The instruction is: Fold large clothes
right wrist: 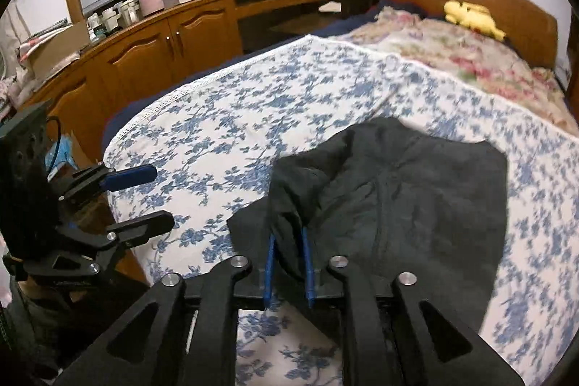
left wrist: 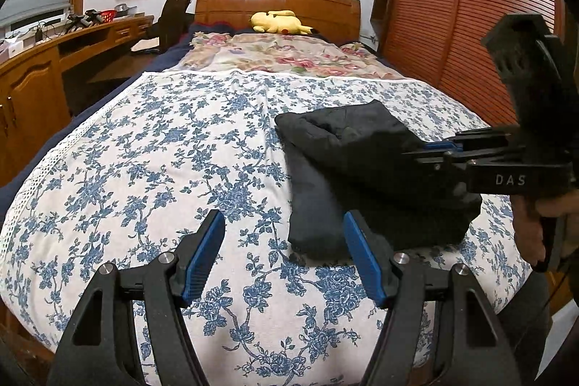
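Clearly, one dark garment (left wrist: pixel 365 169) lies partly folded on the blue-flowered sheet (left wrist: pixel 163 151) of the bed, toward its right side. Two hand-held grippers are in view. The right hand-held gripper (right wrist: pixel 288 263) has its blue pads pinched on a fold of the garment's near edge. The left hand-held gripper (left wrist: pixel 282 255) hovers spread wide, holding nothing, just beside the garment. One yellow plush toy (left wrist: pixel 278 22) rests by the headboard.
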